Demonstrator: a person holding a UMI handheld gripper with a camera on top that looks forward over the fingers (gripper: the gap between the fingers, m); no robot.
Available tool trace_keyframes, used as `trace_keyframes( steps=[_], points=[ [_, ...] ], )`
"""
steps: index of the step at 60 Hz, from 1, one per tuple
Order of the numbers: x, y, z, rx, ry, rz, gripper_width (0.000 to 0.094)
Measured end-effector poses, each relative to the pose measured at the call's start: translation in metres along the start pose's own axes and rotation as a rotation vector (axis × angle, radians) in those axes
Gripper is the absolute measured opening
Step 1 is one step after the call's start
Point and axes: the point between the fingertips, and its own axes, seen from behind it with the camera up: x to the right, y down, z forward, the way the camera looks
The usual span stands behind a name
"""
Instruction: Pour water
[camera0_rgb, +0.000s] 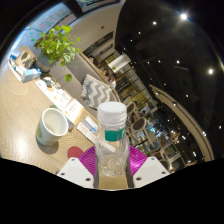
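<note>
My gripper (112, 165) is shut on a clear plastic water bottle (112, 145) with a white cap and a teal label band; both pink pads press on its sides. The bottle is held tilted, lifted above the light wooden table (25, 125). A grey cup (52, 126) with a white inside stands on the table to the left of the bottle, apart from it. I cannot see whether the cap is on tight or whether water is running.
A potted green plant (58, 45) stands at the table's far side. Flat packets (72, 105) and a box lie between the cup and the plant. A striped chair (98, 92) stands beyond the bottle. The room behind is dark with ceiling lights.
</note>
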Motion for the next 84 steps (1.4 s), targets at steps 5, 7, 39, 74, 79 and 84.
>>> trace_keyframes(
  steps=[5, 7, 39, 74, 79, 84],
  points=[
    [0.008, -0.011, 0.025, 0.018, 0.076, -0.215, 0.0391],
    [0.007, -0.015, 0.033, 0.025, 0.097, -0.31, 0.039],
    [-0.035, -0.056, 0.062, 0.148, 0.194, -1.071, 0.0389],
    [-0.017, -0.051, 0.043, 0.166, -0.346, 0.319, 0.0394],
    [-0.038, -0.034, 0.056, 0.12, -0.425, 0.479, 0.0393],
    [-0.059, -0.019, 0.07, 0.095, -0.483, 0.568, 0.0392]
  ],
)
